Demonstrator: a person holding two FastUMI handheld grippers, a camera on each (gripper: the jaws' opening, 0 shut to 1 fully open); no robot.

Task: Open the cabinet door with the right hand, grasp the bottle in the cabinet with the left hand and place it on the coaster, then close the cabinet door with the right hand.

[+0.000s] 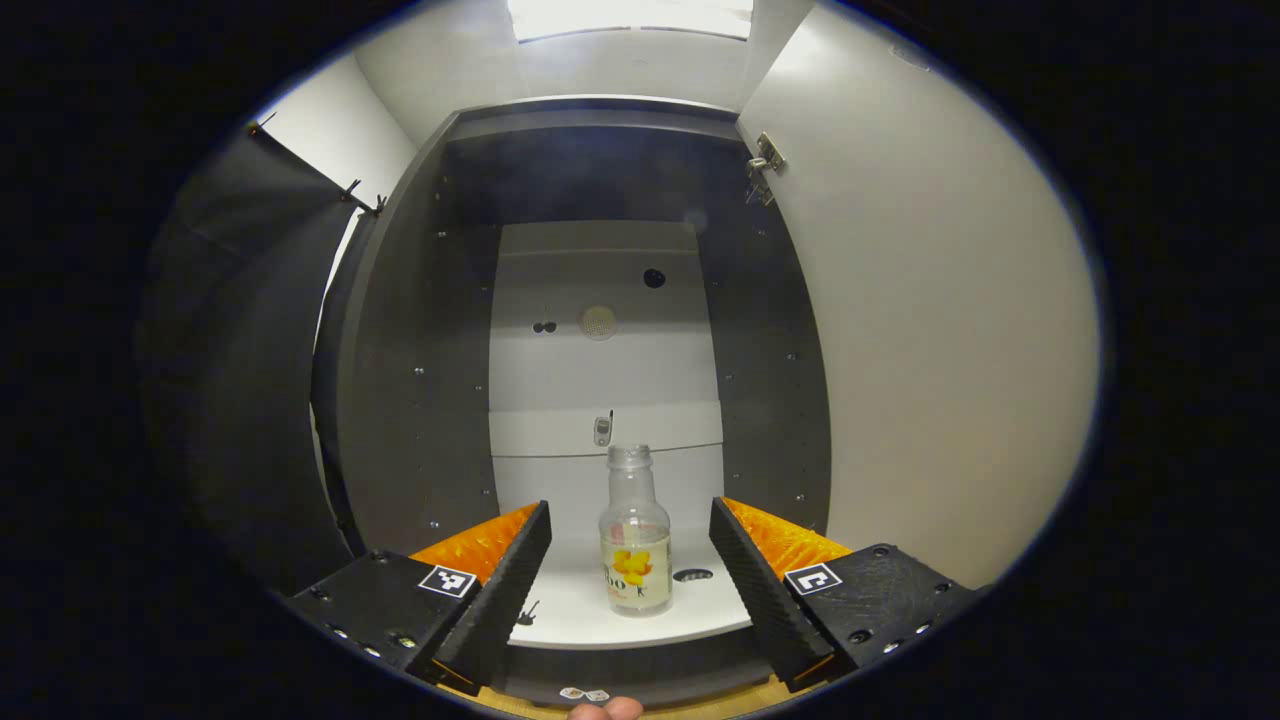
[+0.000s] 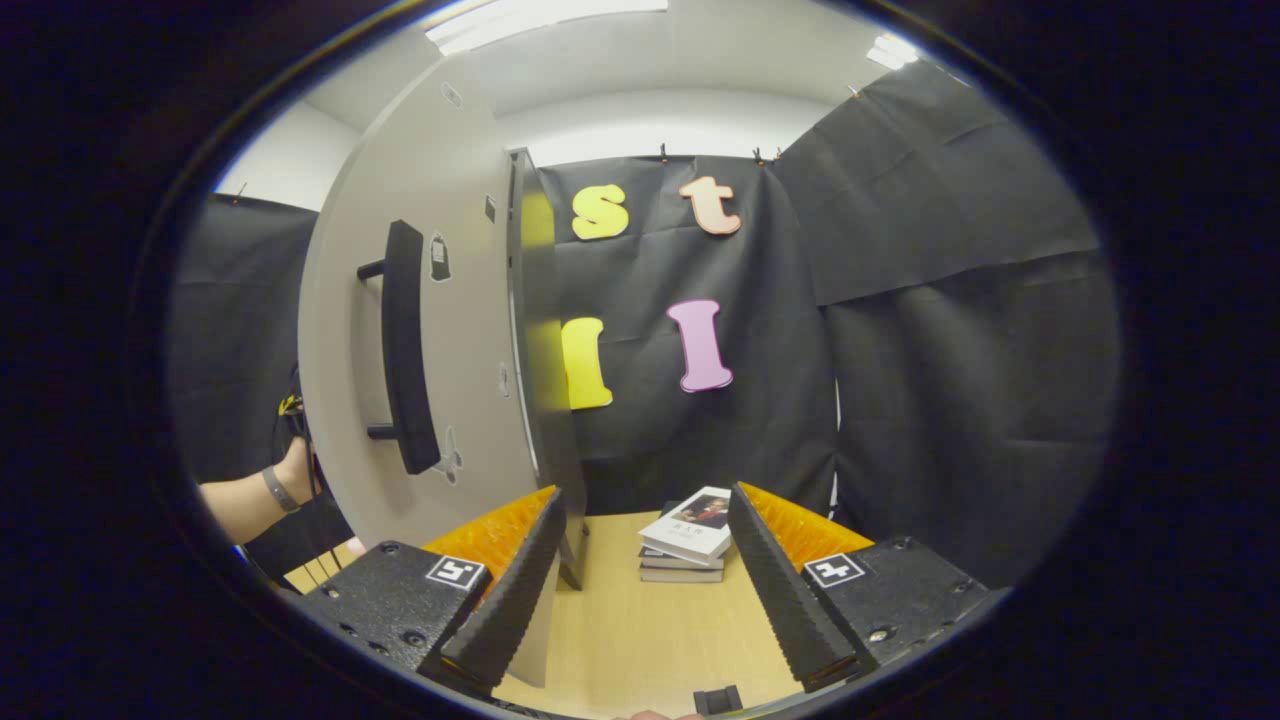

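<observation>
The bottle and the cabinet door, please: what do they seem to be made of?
Bottle: apparently clear plastic, possibly glass; the shelf shows through it, with a printed label around it. Cabinet door: probably laminated board, smooth pale matte face, with a dark bar handle.

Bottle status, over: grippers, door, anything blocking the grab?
Left gripper open, lined up on bottle, not yet gripping. Right gripper open, empty, beside the open cabinet door. Bottle upright, uncapped, on cabinet floor. Path clear.

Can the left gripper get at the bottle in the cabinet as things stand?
Probably yes. The cabinet door is swung open, the left gripper is open and lined up on the bottle, and nothing stands between them on the shelf.
</observation>
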